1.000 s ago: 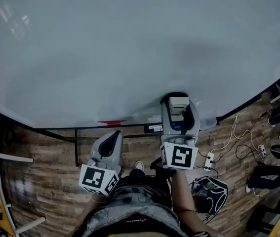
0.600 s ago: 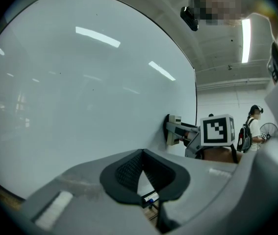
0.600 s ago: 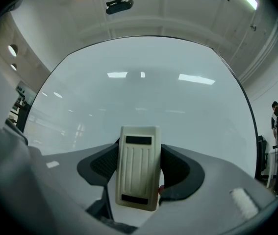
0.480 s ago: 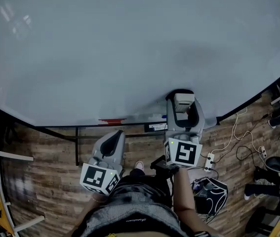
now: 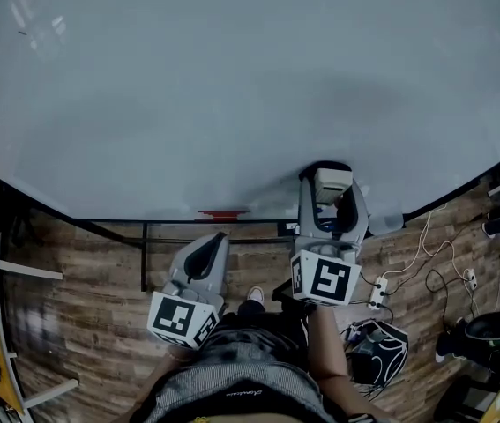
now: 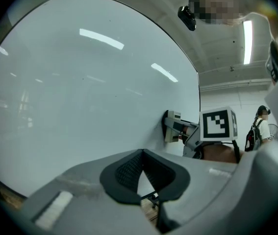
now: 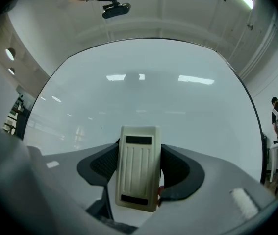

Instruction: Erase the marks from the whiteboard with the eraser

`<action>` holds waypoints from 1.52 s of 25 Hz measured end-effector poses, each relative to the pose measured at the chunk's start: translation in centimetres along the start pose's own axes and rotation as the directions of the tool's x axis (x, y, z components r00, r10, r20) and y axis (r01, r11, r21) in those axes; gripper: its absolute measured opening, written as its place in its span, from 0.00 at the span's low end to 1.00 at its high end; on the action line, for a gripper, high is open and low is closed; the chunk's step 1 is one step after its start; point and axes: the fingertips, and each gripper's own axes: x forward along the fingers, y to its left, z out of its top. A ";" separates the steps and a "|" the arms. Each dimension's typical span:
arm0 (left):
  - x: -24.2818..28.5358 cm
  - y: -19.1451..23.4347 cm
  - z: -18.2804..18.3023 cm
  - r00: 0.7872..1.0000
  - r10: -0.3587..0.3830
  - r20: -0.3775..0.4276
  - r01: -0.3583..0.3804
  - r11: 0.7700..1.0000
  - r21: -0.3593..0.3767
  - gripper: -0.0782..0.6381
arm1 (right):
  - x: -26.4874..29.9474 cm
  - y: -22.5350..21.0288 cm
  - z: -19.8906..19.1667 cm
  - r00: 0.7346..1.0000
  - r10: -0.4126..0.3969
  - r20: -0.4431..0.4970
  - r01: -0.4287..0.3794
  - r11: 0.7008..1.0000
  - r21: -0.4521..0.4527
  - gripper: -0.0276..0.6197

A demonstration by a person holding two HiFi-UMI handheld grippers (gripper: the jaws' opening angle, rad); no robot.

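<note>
As our right tongs [image 7: 139, 163] clamp the eraser [image 6: 172, 127], long axis upright, against the whiteboard [image 5: 232, 86] near its lower edge, the board spreads upward; our left tongs [image 6: 141, 168], closed and empty, hang lower.

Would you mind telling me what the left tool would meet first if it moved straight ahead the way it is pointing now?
Most likely the whiteboard: the left tool, empty with jaws together, points at its bare lower part, left of the eraser. Depth is unclear, though nothing stands between.
</note>
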 end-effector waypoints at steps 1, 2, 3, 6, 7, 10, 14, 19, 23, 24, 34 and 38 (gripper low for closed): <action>-0.3 0.5 0.0 1.000 -0.002 -0.001 0.002 1.000 -0.001 0.11 | 0.0 0.4 0.0 1.000 -0.013 -0.002 0.013 1.000 -0.003 0.46; -0.6 1.1 -0.1 1.000 -0.003 -0.002 0.003 1.000 -0.003 0.11 | 0.0 0.8 0.0 1.000 -0.026 -0.005 0.026 1.000 -0.005 0.46; -0.9 1.8 -0.1 1.000 -0.004 -0.004 0.004 1.000 -0.005 0.11 | 0.0 1.2 0.1 0.999 -0.037 -0.008 0.037 0.999 -0.003 0.46; -2.2 4.2 0.3 1.000 -0.011 -0.007 0.011 1.000 -0.008 0.11 | 0.0 3.0 0.4 0.998 -0.062 -0.011 0.062 0.998 0.011 0.46; -2.8 5.2 0.5 1.000 -0.015 -0.006 0.015 1.000 -0.009 0.11 | 0.1 3.8 0.6 0.997 -0.070 -0.011 0.070 0.997 0.012 0.46; -4.0 7.6 1.0 1.000 -0.031 0.001 0.031 1.000 0.003 0.11 | 0.3 6.4 1.1 0.997 -0.080 -0.012 0.080 0.997 0.013 0.46; -5.3 10.4 1.4 0.999 -0.051 -0.001 0.051 0.999 0.006 0.11 | 0.6 10.4 1.3 0.998 -0.063 -0.024 0.063 0.998 -0.008 0.46; -7.5 13.9 1.3 0.999 -0.051 0.005 0.051 0.999 -0.015 0.11 | 1.0 15.7 1.5 0.998 -0.052 -0.026 0.052 0.999 -0.008 0.46; -9.9 16.6 0.8 0.998 -0.056 -0.013 0.056 0.998 -0.015 0.11 | 0.9 20.7 2.4 0.999 -0.040 -0.007 0.039 0.999 -0.024 0.46; -10.4 17.2 0.9 0.998 -0.056 -0.016 0.056 0.998 -0.011 0.11 | 1.1 22.2 2.7 1.000 -0.025 -0.002 0.025 0.999 -0.032 0.46; -13.9 21.9 0.3 0.998 -0.056 -0.040 0.057 0.998 0.018 0.11 | 1.8 34.0 1.9 0.994 0.110 -0.019 -0.111 0.993 -0.038 0.46; -15.5 23.2 0.5 0.998 -0.047 -0.042 0.047 0.999 0.012 0.11 | 1.8 36.7 2.4 0.990 0.140 -0.025 -0.141 0.989 -0.037 0.46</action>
